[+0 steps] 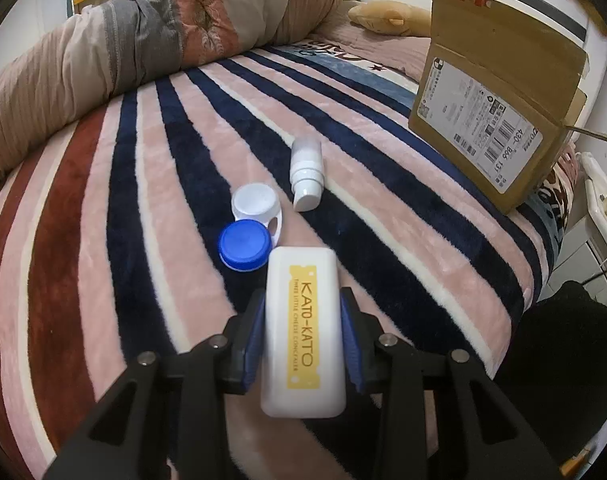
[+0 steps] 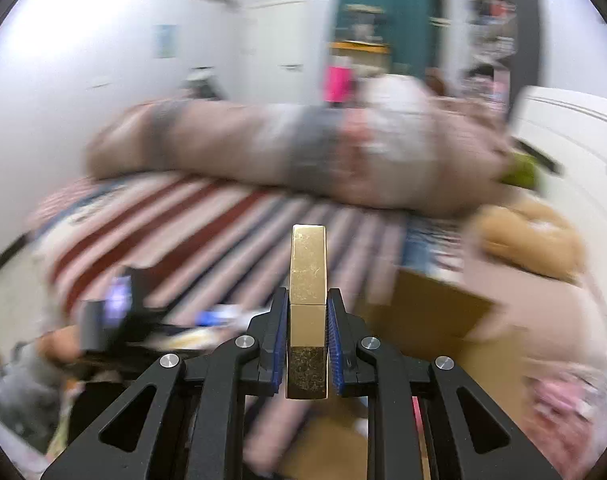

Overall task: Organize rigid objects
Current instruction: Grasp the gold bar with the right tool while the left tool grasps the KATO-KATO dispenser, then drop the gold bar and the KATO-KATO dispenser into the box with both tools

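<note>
Striped blanket (image 1: 383, 216) (bedroom, bunched duvet (image 1: 143, 48))

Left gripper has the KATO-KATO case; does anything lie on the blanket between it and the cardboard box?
Nothing visible blocks it. The left gripper holds the concealer case; the cardboard box stands ahead to the right. The contact lens case and white pump bottle lie left of that line.

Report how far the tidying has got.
Nothing visibly put away yet. In hand: left hand-held gripper grips the white concealer case; right hand-held gripper grips a gold case. Left on the blanket: pump bottle, white-and-blue lens case. Cardboard box waits.
</note>
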